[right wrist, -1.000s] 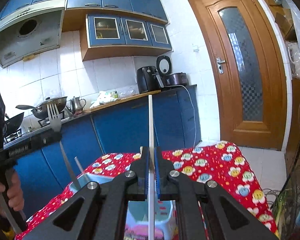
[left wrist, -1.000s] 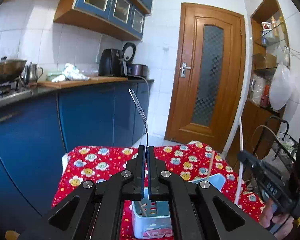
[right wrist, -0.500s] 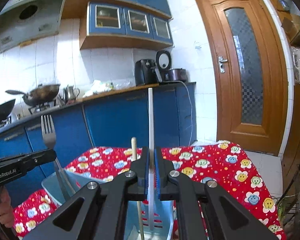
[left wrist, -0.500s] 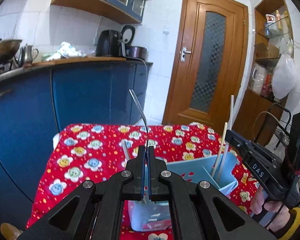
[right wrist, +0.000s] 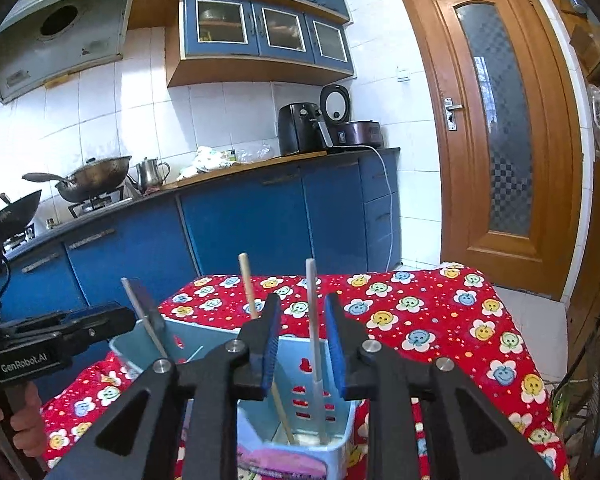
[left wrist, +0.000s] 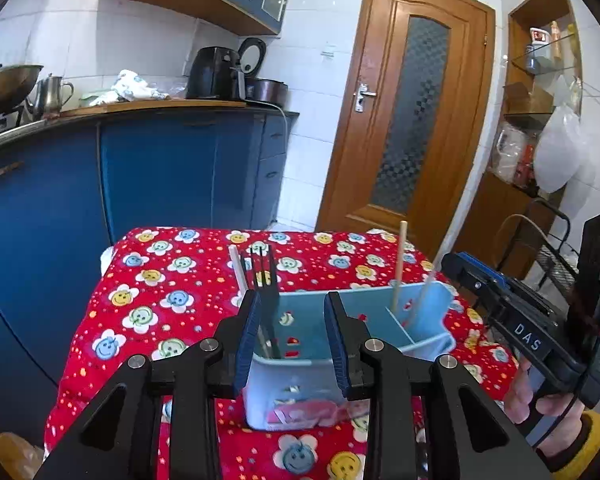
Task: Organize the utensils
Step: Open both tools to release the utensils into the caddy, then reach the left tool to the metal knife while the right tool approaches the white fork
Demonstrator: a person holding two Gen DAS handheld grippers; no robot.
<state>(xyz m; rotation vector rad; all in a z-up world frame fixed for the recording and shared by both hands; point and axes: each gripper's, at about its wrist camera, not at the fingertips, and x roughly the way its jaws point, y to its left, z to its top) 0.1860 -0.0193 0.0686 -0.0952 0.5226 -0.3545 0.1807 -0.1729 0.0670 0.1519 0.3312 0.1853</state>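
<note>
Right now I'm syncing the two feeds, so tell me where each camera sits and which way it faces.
Left wrist: rides the left gripper, looking over the blue caddy toward the door; its open fingers show, with the right gripper and hand.
Right wrist: rides the right gripper, facing the counter; open fingers around the white chopstick, the left gripper at left.
Shared: caddy, floral tablecloth, wooden chopstick, door.
</note>
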